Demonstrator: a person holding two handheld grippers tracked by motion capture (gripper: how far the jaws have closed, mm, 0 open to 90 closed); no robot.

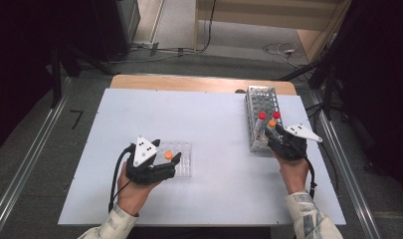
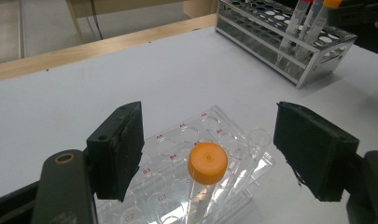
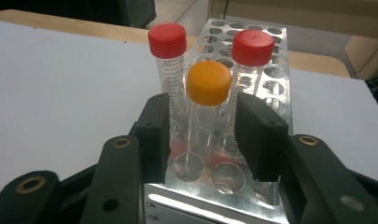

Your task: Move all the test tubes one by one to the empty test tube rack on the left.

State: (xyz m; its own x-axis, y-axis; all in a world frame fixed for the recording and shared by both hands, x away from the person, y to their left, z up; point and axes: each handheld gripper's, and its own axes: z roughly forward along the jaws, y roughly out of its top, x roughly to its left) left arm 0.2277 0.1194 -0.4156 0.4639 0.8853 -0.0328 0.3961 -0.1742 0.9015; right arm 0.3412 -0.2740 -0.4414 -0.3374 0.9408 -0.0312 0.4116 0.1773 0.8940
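Figure. Moving capped tubes between two racks. The left gripper point(image 2: 207, 154) stood released, its jaws spread wide on either side of an orange-capped tube point(image 2: 207, 163) seated upright in the clear plastic rack point(image 2: 177, 140), evidently so that the tube rested on its own. The right gripper point(image 3: 203, 137) reached into the near end of the metal rack point(image 3: 252, 79) at the table's point(image 1: 214, 114) right side, its jaws bracketing a second orange-capped tube point(image 3: 208, 84) low on the shaft, presumably for a firm hold clear of the cap; whether the pads pressed on it could not be told. This tube was clear, slim and upright, standing between two red-capped tubes point(image 3: 167, 40) just behind it.
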